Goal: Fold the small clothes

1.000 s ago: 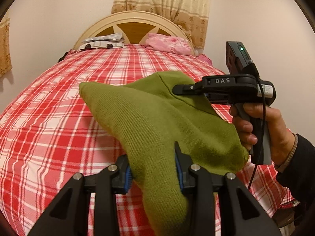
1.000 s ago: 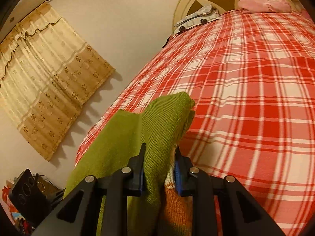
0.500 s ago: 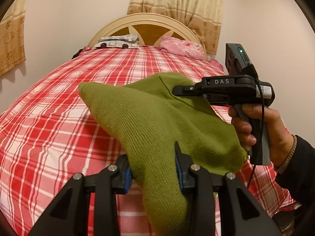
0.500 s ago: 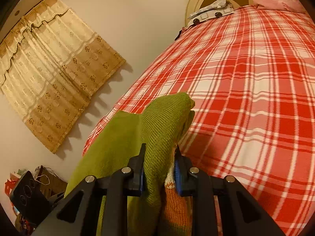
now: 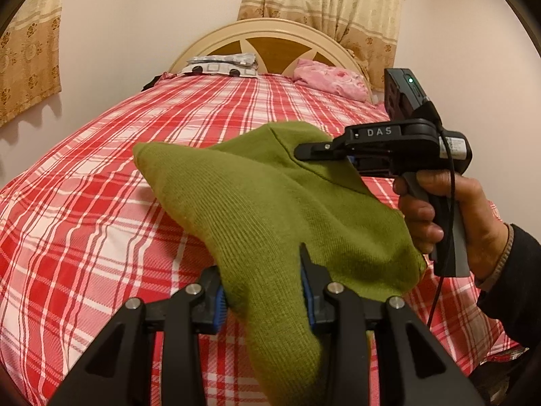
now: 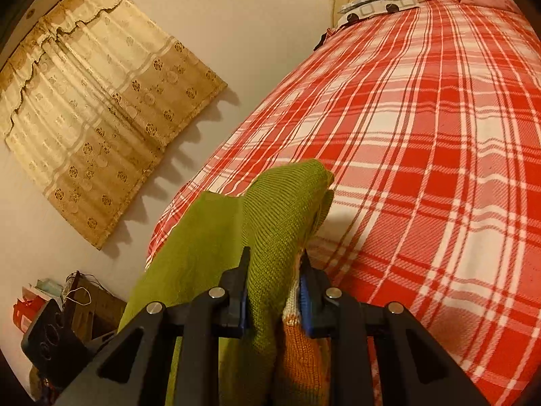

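Observation:
A small olive-green knitted garment [image 5: 267, 199] hangs in the air over the red plaid bed [image 5: 84, 209], stretched between both grippers. My left gripper [image 5: 263, 287] is shut on its near edge, the knit bunched between the blue pads. My right gripper [image 5: 304, 150], held by a hand [image 5: 449, 213] at the right, is shut on the far edge. In the right wrist view the right gripper [image 6: 275, 270] pinches green knit [image 6: 280, 209] together with an orange and white striped part [image 6: 297, 345] hanging below.
A cream headboard [image 5: 270, 34], a grey patterned bundle [image 5: 223, 64] and a pink pillow [image 5: 331, 77] lie at the far end of the bed. Curtains [image 6: 88, 115] hang on the wall. Clutter [image 6: 50, 308] sits on the floor left of the bed.
Both grippers carried the green garment further over the bed, and the left view swung so the headboard sits more centred. Grips are unchanged.

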The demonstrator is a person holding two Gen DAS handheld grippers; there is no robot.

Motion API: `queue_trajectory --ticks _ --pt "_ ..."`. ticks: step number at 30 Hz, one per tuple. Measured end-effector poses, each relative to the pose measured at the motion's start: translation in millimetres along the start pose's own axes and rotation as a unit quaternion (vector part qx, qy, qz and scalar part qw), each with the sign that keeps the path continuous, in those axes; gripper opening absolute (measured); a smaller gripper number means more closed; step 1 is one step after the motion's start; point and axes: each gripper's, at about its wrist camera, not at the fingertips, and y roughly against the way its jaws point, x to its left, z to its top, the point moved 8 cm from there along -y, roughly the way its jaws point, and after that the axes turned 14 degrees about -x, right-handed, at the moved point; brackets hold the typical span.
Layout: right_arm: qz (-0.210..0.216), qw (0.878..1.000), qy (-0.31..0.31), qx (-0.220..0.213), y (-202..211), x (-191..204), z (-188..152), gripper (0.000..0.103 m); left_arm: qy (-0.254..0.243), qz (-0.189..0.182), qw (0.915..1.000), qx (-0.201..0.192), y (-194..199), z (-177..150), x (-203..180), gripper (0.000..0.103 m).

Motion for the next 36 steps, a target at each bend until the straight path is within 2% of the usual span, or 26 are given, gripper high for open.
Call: queue_trajectory --ticks 7,12,28,36 --pt "0.006 1.000 -0.002 0.012 -13.6 2.3 -7.2 0.023 0.006 0.007 0.9999 0.009 2.4 -11.4 8.2 0.035" --pt "0.007 1.000 -0.008 0.012 -17.8 -1.1 -7.6 0.018 0.008 0.010 0.9997 0.019 -0.2 -20.6 12.6 0.035" --pt "0.004 1.000 -0.010 0.023 -24.7 -5.2 -12.1 0.018 0.023 0.007 0.9993 0.029 -0.8 -42.1 22.2 0.036" --pt "-0.023 0.999 -0.003 0.024 -29.7 -14.2 -15.2 0.018 0.036 0.003 0.9991 0.022 -0.6 -47.9 25.3 0.045"
